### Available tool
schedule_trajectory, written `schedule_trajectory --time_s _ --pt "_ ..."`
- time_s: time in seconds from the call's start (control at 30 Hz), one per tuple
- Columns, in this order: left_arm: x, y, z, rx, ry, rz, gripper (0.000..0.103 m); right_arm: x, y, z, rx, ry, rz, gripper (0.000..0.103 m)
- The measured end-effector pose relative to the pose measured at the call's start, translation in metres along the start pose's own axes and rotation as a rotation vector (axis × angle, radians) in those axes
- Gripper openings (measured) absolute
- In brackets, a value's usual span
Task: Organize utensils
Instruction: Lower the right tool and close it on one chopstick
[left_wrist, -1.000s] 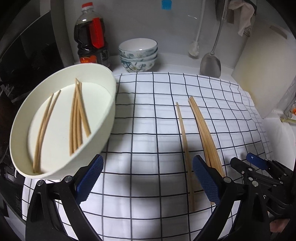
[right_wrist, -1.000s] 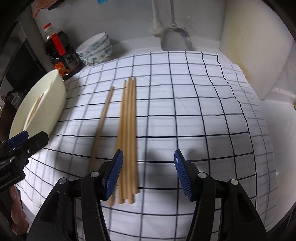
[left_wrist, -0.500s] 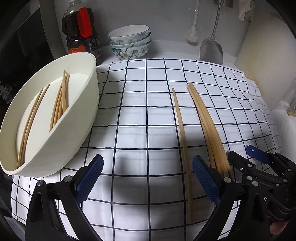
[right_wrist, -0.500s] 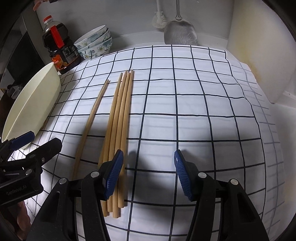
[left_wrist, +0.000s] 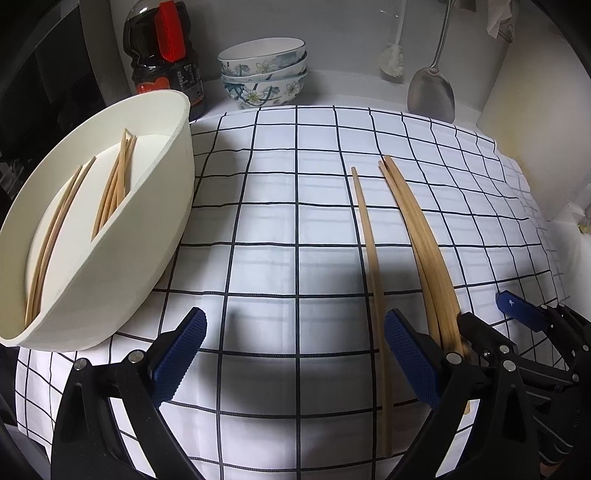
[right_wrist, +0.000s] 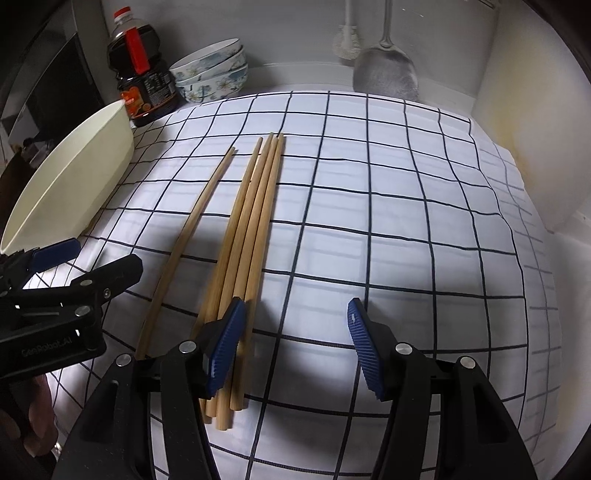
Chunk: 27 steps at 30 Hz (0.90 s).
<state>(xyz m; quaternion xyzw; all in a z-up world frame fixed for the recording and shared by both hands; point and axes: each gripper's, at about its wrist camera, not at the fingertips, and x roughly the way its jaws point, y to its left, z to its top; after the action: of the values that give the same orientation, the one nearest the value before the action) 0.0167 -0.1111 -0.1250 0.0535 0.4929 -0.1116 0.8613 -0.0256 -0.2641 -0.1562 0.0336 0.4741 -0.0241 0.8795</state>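
Note:
A bundle of wooden chopsticks (right_wrist: 255, 229) and one separate chopstick (right_wrist: 184, 240) lie on the checked cloth (right_wrist: 388, 221); they also show in the left wrist view, the bundle (left_wrist: 417, 236) and the single one (left_wrist: 369, 251). A white oval tub (left_wrist: 122, 251) at the left holds several chopsticks (left_wrist: 114, 184). My left gripper (left_wrist: 295, 354) is open and empty over the cloth, between the tub and the loose chopsticks. My right gripper (right_wrist: 295, 347) is open and empty, its left finger (right_wrist: 225, 347) over the near ends of the bundle.
A dark sauce bottle (left_wrist: 166, 62) and stacked floral bowls (left_wrist: 264, 74) stand at the back. A metal spatula (left_wrist: 432, 92) and a brush (left_wrist: 391, 59) hang on the back wall. A pale cutting board (left_wrist: 535, 122) leans at the right.
The white tub has come down from the air onto the cloth's left edge. Both grippers have moved lower and closer to the cloth; the right one now sits over the bundle's near ends.

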Motion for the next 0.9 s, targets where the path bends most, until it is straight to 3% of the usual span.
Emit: schedule_trajectory --time_s 0.17,0.67,0.9 --pt "0.003 0.0 0.0 0.0 0.003 0.003 0.095 0.007 0.006 0.003 -0.044 -0.005 -0.035 0.055" --pt "0.019 -0.014 0.008 0.009 0.008 0.013 0.095 0.005 -0.033 0.004 0.058 -0.043 -0.106 0.051" --pt "0.028 -0.019 0.01 0.021 0.026 0.014 0.095 0.004 -0.041 0.003 0.033 -0.042 -0.089 0.051"
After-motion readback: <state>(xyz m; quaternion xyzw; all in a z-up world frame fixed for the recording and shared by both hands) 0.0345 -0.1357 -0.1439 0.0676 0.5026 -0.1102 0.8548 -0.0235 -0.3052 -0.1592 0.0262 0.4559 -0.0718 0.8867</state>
